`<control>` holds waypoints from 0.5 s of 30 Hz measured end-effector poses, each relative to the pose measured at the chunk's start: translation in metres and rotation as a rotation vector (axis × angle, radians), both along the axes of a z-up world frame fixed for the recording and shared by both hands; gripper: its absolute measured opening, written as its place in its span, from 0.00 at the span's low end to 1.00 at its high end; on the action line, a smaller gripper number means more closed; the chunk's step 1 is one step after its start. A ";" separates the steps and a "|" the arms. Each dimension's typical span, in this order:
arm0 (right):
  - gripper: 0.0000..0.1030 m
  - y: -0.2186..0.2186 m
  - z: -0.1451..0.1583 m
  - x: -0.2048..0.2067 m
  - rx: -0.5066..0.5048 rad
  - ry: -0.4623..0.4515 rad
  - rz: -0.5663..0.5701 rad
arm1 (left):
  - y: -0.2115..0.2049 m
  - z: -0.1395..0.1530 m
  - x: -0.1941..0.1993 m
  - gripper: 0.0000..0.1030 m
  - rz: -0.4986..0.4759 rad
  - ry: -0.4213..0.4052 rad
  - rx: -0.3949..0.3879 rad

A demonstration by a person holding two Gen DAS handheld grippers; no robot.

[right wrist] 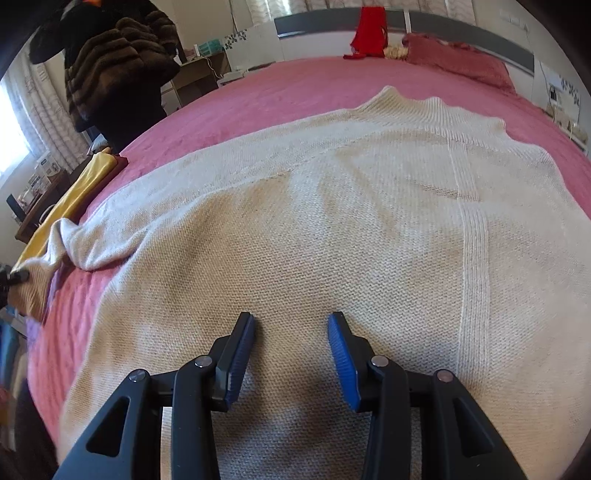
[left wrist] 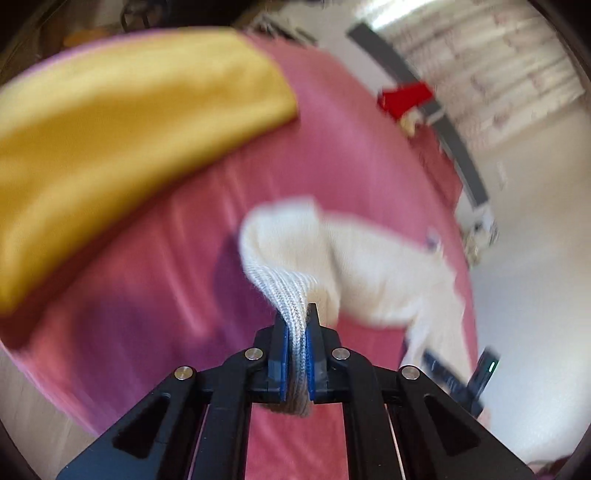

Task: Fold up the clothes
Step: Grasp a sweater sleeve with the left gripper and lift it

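Observation:
A cream knitted sweater (right wrist: pixel 332 221) lies spread flat on the pink bed cover (right wrist: pixel 258 85), collar toward the headboard. Its left sleeve (right wrist: pixel 85 243) runs out to the bed's left edge. My left gripper (left wrist: pixel 297 317) is shut on the ribbed cuff of that sleeve (left wrist: pixel 291 295), which is lifted off the cover; the rest of the sleeve (left wrist: pixel 388 273) trails away, blurred. In the right wrist view the left gripper (right wrist: pixel 14 276) shows at the far left, holding the cuff. My right gripper (right wrist: pixel 291 321) hovers open just above the sweater's lower body, nothing between its blue pads.
A folded yellow cloth (left wrist: pixel 129 122) lies on the bed's left side, also visible as yellow cloth (right wrist: pixel 74 188) beside the sleeve. A red garment (right wrist: pixel 369 29) and pink pillow (right wrist: pixel 458 59) sit by the grey headboard. A dark fur coat (right wrist: pixel 118 62) hangs at left, near a desk.

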State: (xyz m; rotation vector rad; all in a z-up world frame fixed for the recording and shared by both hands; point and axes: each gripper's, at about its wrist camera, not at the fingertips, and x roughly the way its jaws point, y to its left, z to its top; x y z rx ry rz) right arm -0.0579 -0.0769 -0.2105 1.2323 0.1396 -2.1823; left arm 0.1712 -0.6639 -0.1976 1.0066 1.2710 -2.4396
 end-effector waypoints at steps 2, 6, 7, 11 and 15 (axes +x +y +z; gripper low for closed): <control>0.41 0.007 0.007 -0.007 -0.014 -0.022 -0.008 | -0.024 0.024 -0.001 0.07 0.017 -0.012 -0.068; 0.41 -0.008 0.023 -0.017 -0.057 -0.016 -0.018 | -0.064 0.053 -0.011 0.07 0.035 -0.065 -0.161; 0.41 -0.018 0.027 -0.025 -0.047 -0.018 -0.027 | -0.072 0.057 -0.015 0.07 0.042 -0.075 -0.174; 0.41 -0.065 0.022 -0.067 -0.086 -0.030 -0.069 | -0.092 0.061 -0.020 0.07 0.058 -0.082 -0.179; 0.43 -0.102 0.008 -0.078 -0.106 -0.050 -0.064 | -0.086 0.061 -0.020 0.07 0.039 -0.037 -0.140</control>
